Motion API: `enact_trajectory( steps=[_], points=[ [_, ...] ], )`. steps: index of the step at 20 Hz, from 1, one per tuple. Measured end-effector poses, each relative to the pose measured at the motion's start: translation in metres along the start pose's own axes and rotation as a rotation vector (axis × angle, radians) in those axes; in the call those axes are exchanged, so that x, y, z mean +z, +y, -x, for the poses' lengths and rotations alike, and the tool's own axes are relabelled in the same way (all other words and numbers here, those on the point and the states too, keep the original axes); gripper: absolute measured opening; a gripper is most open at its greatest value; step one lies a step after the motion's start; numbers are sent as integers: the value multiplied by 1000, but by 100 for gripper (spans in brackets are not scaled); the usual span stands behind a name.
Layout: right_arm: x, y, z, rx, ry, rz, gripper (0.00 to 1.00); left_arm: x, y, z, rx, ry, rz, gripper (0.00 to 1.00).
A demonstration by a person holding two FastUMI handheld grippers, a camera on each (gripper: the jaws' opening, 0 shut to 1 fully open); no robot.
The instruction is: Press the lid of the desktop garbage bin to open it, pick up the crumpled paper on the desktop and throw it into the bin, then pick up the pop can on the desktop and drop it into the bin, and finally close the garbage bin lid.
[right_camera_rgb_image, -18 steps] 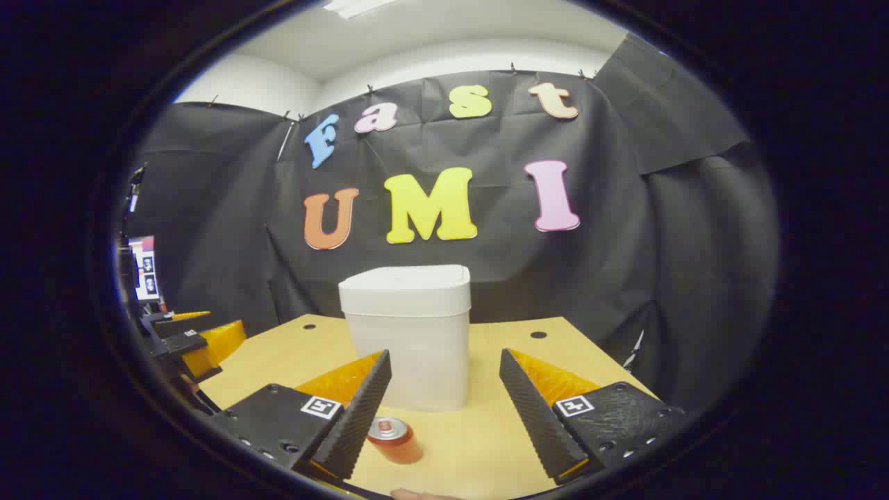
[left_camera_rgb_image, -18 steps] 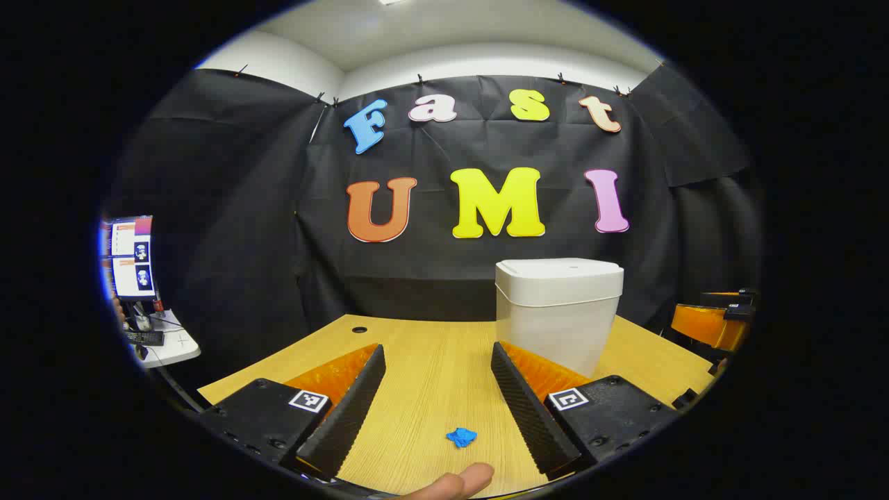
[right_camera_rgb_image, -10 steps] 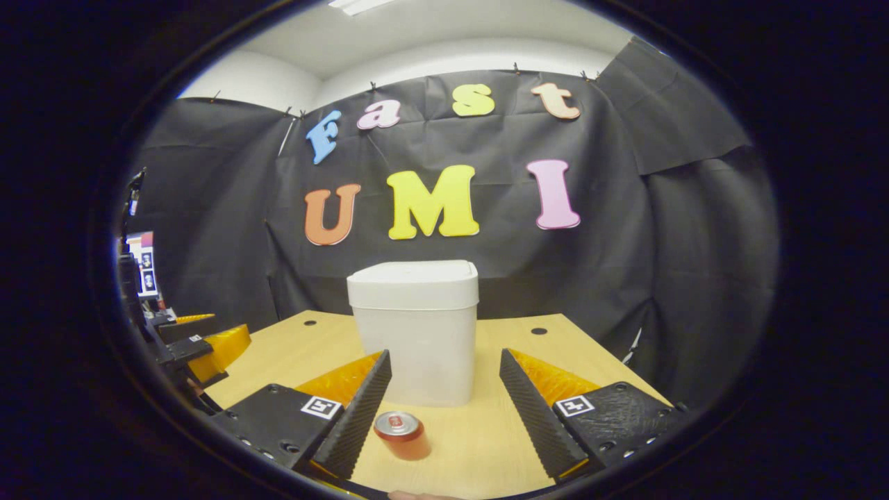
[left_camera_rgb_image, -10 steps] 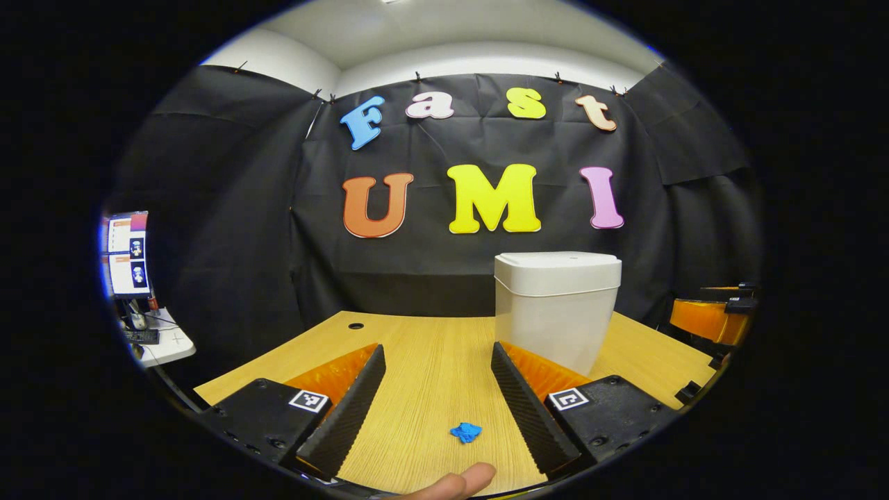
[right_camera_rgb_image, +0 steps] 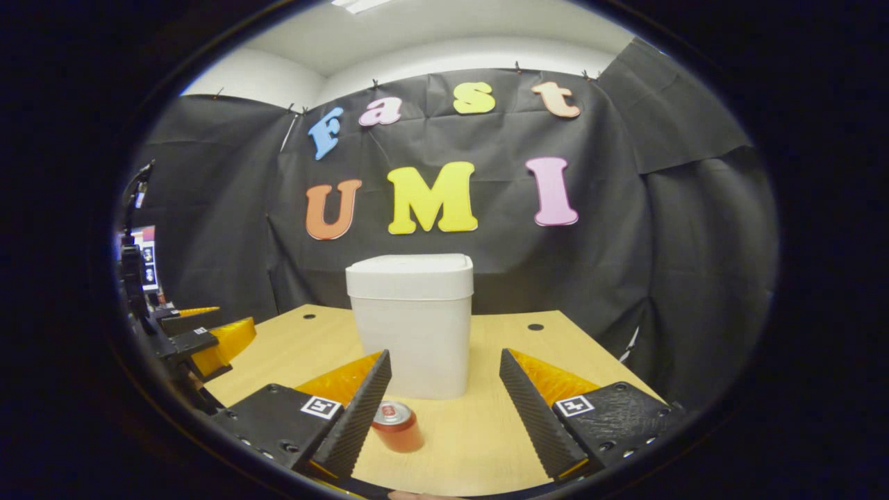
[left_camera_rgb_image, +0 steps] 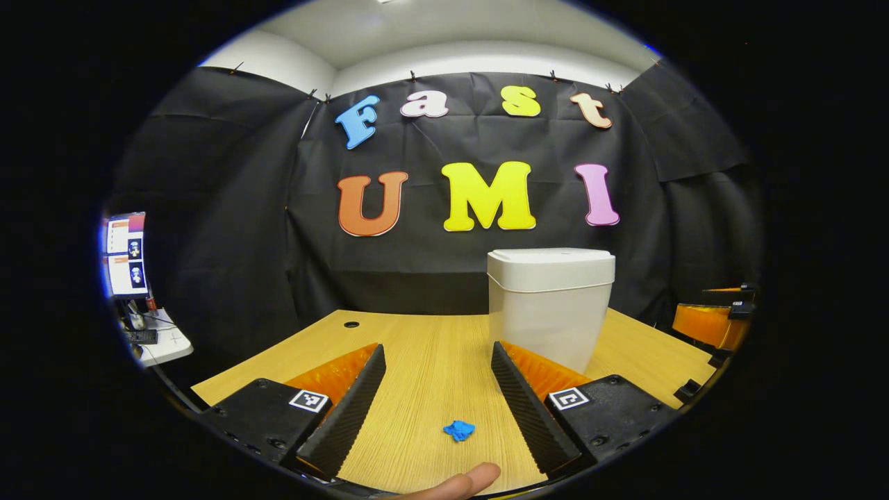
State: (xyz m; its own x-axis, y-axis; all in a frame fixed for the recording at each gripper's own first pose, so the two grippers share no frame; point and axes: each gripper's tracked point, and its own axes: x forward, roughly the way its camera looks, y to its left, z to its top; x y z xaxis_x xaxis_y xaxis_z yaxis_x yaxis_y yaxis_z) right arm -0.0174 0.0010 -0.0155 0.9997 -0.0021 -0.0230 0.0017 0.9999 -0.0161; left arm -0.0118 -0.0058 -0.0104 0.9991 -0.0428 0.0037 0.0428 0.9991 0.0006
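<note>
A white garbage bin [left_camera_rgb_image: 550, 305] with its lid down stands on the wooden desk [left_camera_rgb_image: 424, 361], right of centre in the left gripper view. It sits at the middle as the bin [right_camera_rgb_image: 411, 323] in the right gripper view. A small blue crumpled paper [left_camera_rgb_image: 459, 430] lies on the desk between the spread fingers of my left gripper [left_camera_rgb_image: 436, 401], which is open and holds nothing. A red pop can [right_camera_rgb_image: 396, 426] stands close to the left finger of my right gripper [right_camera_rgb_image: 444, 406], also open and holding nothing. The left gripper [right_camera_rgb_image: 201, 337] also appears at the far left of the right gripper view.
A fingertip [left_camera_rgb_image: 458, 481] pokes in at the bottom of the left gripper view. The right gripper [left_camera_rgb_image: 708, 323] shows at the desk's right edge there. A monitor [left_camera_rgb_image: 126, 253] and a small side table stand beyond the desk's left edge. Cable holes [right_camera_rgb_image: 535, 326] mark the desk's back.
Both views have tilted up a little, so the bin sits slightly higher in each. The paper, the can and the bin have stayed in place. Both grippers remain open.
</note>
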Motion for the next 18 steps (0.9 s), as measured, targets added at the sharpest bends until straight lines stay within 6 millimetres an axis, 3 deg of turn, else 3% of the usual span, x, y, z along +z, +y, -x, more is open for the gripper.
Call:
enact_trajectory(
  steps=[7, 10, 15, 18],
  points=[
    [-1, -9, 0, -20, 5, 0, 96, -10, -3, -2, -10, 28, -12, 99],
    [9, -11, -4, -21, -15, -8, 95, -10, -7, 0, -18, 29, -22, 99],
    [18, -4, -23, 23, 16, -29, 96, -10, -6, -1, -19, 33, -20, 99],
    [34, -7, -36, 12, 9, -8, 96, -10, -8, 0, -36, 34, -22, 99]
  ],
)
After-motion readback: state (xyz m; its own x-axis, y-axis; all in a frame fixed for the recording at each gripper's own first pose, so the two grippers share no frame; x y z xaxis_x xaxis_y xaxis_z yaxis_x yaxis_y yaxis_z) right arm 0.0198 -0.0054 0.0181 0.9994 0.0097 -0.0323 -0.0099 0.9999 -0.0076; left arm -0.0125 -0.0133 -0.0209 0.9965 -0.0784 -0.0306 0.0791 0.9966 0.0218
